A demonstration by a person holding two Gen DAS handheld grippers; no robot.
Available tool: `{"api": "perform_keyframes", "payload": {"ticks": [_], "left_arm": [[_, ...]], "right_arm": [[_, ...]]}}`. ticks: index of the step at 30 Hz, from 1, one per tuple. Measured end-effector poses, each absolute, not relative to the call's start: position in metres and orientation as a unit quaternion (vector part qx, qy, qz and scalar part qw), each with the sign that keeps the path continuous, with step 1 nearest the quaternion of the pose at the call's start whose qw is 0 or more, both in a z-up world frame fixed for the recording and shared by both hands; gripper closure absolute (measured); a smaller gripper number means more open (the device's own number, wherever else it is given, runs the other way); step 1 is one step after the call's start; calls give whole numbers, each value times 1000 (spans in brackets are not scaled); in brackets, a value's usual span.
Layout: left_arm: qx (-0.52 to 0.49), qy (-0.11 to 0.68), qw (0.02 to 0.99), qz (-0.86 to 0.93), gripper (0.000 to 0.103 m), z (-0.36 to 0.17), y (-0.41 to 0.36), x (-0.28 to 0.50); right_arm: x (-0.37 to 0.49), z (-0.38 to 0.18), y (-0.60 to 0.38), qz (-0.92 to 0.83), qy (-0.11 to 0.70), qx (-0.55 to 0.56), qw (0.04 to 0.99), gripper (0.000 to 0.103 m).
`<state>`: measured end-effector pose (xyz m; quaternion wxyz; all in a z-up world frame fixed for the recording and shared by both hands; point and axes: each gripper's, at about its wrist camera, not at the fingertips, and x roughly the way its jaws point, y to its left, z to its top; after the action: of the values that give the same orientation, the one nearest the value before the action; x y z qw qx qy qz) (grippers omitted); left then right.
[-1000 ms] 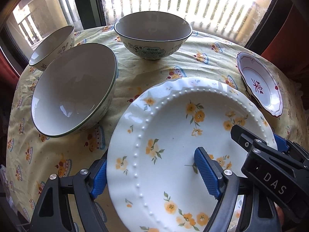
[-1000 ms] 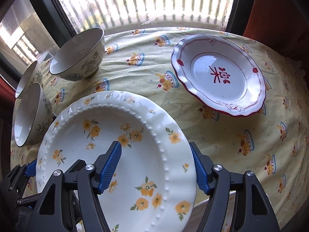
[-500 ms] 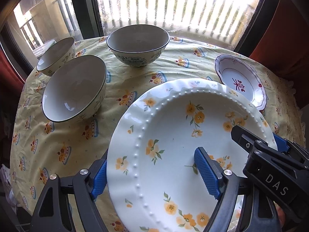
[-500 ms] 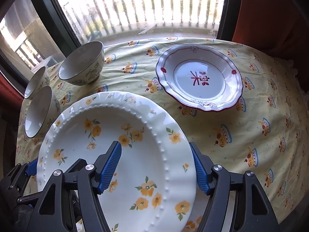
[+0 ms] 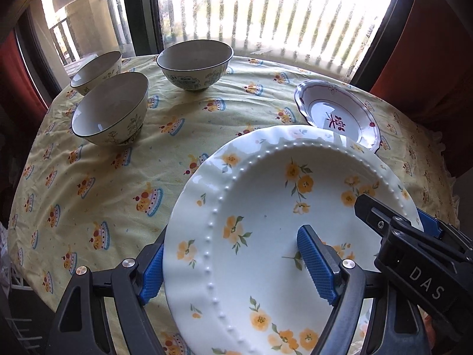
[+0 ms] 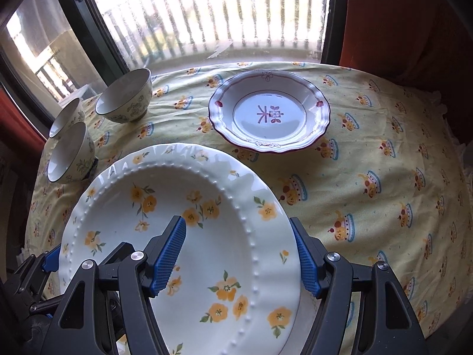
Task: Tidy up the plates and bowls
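A large white plate with yellow flowers (image 5: 266, 207) (image 6: 183, 201) hangs tilted above the near part of the table, held from both sides. My left gripper (image 5: 233, 263) is shut on its left rim, one blue pad under the edge and one on the plate's face. My right gripper (image 6: 239, 257) clamps the right rim the same way. A smaller red-rimmed plate (image 6: 269, 115) (image 5: 340, 115) lies flat at the back right. Three bowls (image 5: 111, 109) (image 5: 96, 71) (image 5: 195, 62) stand upright at the back left.
The round table wears a yellow patterned cloth (image 5: 118, 195) (image 6: 384, 177). A window with a railing outside (image 6: 207, 14) runs behind the table, and red curtains (image 6: 399, 14) hang at the sides. Bare cloth lies between the bowls and the red-rimmed plate.
Both grippers have drawn back and up with the flowered plate still in their grip. The bowls and the red-rimmed plate now look smaller and farther off.
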<state>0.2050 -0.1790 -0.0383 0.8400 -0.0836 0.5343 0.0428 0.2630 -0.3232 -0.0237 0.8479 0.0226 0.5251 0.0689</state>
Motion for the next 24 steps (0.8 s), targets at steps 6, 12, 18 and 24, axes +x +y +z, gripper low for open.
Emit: {"api": "perform_keyframes", "payload": {"ticks": [6,12,18,24], "left_arm": [[-74,535,841,26,21,-33,-193,190],[-52,542,839,-21,21,-34,-205,184],[-38,553,830,-63,21,-41,-217,180],[-38,564,822,-68,22,-50,-233,178]], "right_arm": [[242,-18,-340,61,525,33,848,30],[221,-18,-354,19,527,51,848,30],[201,-20,-367,-26,531,66,844,30],[189,-28,-385,-38,537,91,838,30]]}}
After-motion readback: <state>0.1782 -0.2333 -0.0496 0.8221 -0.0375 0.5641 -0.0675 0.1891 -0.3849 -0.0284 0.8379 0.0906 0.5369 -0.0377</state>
